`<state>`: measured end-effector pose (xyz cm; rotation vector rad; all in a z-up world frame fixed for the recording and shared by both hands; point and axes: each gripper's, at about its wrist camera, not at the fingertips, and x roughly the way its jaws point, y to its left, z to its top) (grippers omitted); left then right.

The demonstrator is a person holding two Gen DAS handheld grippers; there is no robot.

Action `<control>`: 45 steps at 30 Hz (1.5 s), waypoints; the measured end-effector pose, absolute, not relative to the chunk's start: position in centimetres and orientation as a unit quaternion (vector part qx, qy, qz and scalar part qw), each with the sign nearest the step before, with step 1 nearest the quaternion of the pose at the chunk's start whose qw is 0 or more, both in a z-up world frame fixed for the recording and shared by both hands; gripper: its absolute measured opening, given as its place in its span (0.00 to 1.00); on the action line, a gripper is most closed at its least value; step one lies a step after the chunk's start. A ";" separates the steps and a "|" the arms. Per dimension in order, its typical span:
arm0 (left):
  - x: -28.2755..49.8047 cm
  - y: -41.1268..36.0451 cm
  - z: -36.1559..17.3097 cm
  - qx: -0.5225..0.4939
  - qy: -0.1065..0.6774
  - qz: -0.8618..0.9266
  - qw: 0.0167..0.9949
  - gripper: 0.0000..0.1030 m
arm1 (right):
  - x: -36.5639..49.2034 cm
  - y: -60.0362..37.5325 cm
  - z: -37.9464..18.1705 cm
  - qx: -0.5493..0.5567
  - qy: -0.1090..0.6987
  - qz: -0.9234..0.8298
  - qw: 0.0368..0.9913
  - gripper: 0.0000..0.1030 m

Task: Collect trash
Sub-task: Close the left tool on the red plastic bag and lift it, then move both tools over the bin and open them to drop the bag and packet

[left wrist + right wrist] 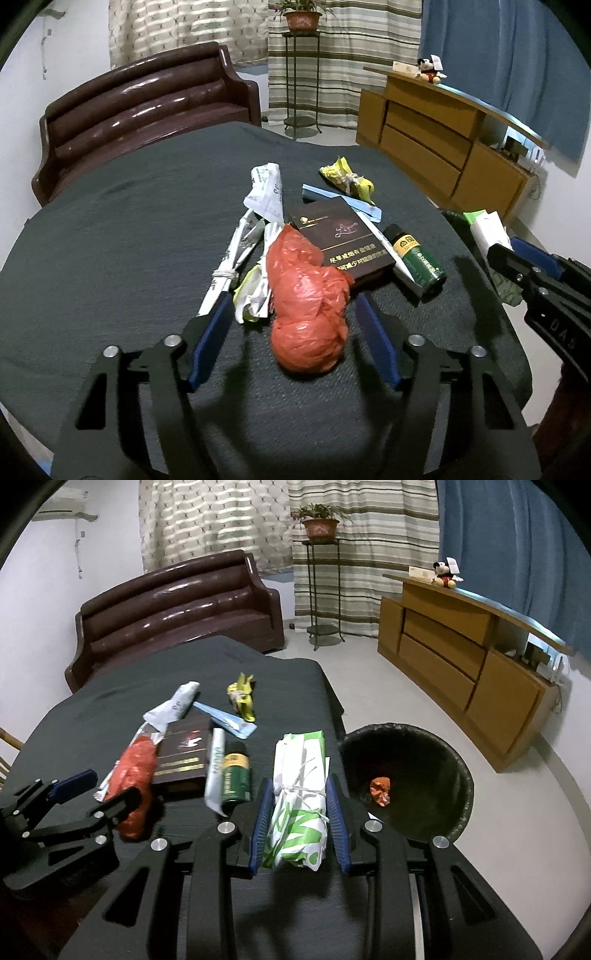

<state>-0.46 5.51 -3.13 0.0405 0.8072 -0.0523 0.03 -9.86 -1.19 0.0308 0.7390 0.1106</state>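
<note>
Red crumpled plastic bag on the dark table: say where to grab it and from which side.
Grip the red crumpled plastic bag across its rounded, knotted near end, coming from the near table edge. That bulge is compact and lies between the left gripper fingers, clear of the dark brown box.

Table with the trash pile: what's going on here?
A person with two handheld grippers is clearing trash into the black bin beside the dark table. The right gripper is clamped on a green-and-white paper bundle tied with string, near the bin, which already holds a crumpled orange scrap. The left gripper straddles a red plastic bag, its pads not pressing on it. A dark box, green can and wrappers remain.
</note>
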 end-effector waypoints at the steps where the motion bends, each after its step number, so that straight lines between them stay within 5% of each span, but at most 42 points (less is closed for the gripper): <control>1: -0.3 5.3 -3.3 0.021 0.394 -0.025 0.918 0.60 | 0.0 -10.1 -1.4 0.016 0.362 0.055 0.930 0.30; 7: 0.3 4.4 -4.1 0.033 0.407 -0.021 0.913 0.37 | 0.3 -10.9 -2.1 0.011 0.368 0.062 0.928 0.30; 10: 0.2 4.4 -4.1 0.038 0.403 -0.020 0.914 0.35 | 0.5 -11.3 -2.2 0.014 0.369 0.064 0.927 0.30; 25: -1.5 3.9 -0.5 0.022 0.366 -0.051 0.929 0.33 | 1.2 -13.7 -1.8 0.023 0.358 0.054 0.932 0.30; 45: 5.5 -8.2 -1.2 0.049 0.359 -0.134 0.922 0.33 | 4.7 -20.6 -1.9 0.047 0.350 -0.003 0.936 0.30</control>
